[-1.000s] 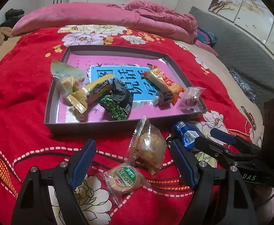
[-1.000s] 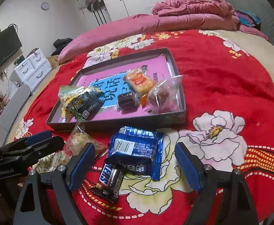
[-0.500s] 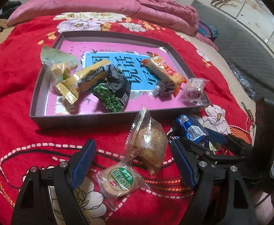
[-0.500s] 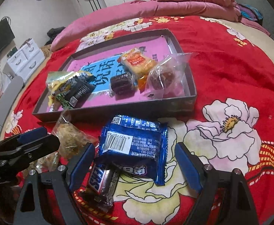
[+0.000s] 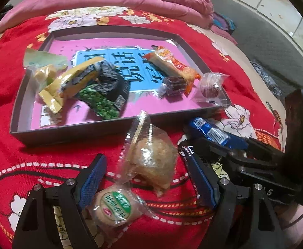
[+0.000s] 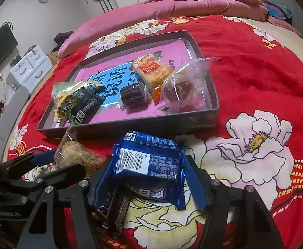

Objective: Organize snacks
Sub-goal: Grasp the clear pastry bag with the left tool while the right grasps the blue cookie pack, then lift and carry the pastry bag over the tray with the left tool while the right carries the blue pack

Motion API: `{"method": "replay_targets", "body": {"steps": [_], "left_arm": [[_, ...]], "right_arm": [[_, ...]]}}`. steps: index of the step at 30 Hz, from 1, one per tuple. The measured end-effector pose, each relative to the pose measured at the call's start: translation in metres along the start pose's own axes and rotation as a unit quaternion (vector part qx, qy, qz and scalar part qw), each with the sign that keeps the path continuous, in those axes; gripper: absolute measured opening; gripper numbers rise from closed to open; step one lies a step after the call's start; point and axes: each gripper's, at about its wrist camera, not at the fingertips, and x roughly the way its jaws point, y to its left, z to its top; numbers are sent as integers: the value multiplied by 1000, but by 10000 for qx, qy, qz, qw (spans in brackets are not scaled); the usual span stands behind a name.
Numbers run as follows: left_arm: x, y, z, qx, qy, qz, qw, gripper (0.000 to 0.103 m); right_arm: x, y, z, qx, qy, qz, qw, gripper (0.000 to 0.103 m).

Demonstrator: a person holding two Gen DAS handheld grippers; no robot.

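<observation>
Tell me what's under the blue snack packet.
A dark Snickers-style bar pokes out beneath the blue packet, on the red blanket. Its upper end is hidden by the packet.

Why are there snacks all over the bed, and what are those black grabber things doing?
Someone is sorting snacks into the tray. The right tongs are squeezing the blue packet. The left tongs are open around a clear-wrapped pastry and a round green-labelled cake. Both sit on the red blanket, outside the tray.

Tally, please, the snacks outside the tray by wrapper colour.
Blue: 1, blue packet
Clear: 2, floss cake and green-labelled pastry
Brown: 1, chocolate bar
Total: 4
</observation>
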Motion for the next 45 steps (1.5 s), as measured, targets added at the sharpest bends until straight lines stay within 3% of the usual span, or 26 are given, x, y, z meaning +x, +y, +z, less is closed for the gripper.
{"method": "replay_targets", "body": {"steps": [5,21,27,28,37,45], "left_arm": [[3,-5,0,77,5,-51,10000,82],[7,-4,2,51,70,-21,10000,51],[4,-5,1,80,58,-131,9999,47],[3,-5,2,78,33,-148,9999,42],[-14,-3,2,61,-268,-249,9993,34],[-34,7,6,-107,-665,-304,9973,34]], "right_arm": [[-4,-5,0,169,3,141,9998,59],[-17,-13,0,420,-116,370,9984,58],[-28,-9,1,368,-301,511,9976,58],[-29,-8,2,357,-331,536,9974,58],[-35,-3,5,285,-498,661,9962,58],[-37,-1,7,258,-596,676,9956,58]]}}
